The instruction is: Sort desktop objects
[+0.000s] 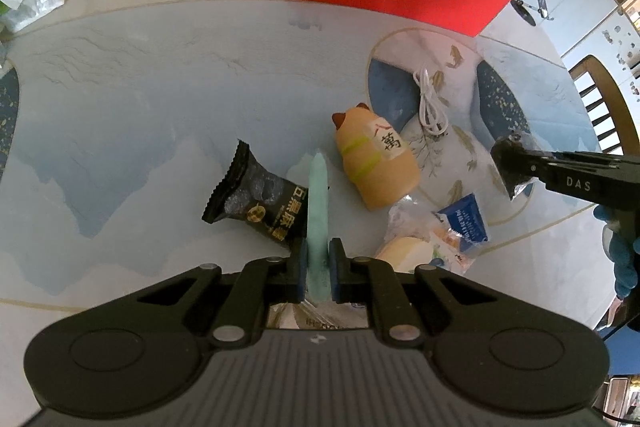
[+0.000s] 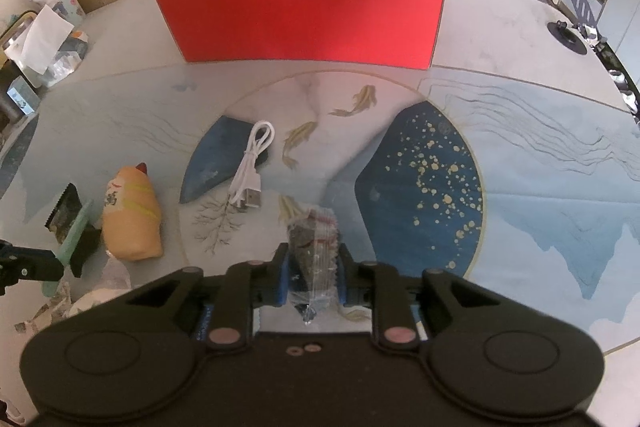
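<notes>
My left gripper (image 1: 319, 273) has its jaws clamped on a long mint-green stick (image 1: 318, 211). The stick pokes far out past the jaws, so its tip could bump the black snack pack (image 1: 250, 193) just to the left of it, or the tan cat toy (image 1: 374, 157) just to the right. I think it could also twist in the jaws if it hits the box wall.

My right gripper (image 2: 312, 277) has its jaws shut on a small crinkly clear packet (image 2: 314, 243). The wrap looks slippery and only part of it is pinched, so it might slide out and fall on the desk (image 2: 520, 187).

The red box (image 2: 304, 21) stands far ahead of both jaws, open at the top. I can see only a bit of its white inside, so I cannot tell what is in it. The white cable (image 2: 252, 163) lies ahead of the right jaws, a little to the left.
</notes>
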### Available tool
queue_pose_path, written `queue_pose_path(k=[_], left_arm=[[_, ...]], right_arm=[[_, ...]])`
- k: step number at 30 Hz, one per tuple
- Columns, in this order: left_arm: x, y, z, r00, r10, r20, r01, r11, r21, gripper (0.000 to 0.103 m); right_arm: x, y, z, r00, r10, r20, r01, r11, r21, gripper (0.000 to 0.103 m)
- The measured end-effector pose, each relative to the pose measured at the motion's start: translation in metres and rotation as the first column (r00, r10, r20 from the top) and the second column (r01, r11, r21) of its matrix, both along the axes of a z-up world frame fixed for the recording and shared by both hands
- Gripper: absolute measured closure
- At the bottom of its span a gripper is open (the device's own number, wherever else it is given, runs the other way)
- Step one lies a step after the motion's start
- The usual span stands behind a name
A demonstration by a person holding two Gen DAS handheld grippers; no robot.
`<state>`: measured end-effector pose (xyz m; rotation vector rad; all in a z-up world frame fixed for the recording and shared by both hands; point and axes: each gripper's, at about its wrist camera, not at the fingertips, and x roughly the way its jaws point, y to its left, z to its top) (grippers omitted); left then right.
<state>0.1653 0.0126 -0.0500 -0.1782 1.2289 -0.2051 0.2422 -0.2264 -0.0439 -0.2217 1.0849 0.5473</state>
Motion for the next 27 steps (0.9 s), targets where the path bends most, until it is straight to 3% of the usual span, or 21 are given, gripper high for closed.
queue_pose_path(k=[27], left_arm=[[0.006,0.006,0.036,0.998,0.003,0.068,0.002,0.998,-0.069,0.096]], right_arm=[[-0.008,0.002,0.032,0.998,0.056,0.008,-0.057,0.998,0.033,0.082]])
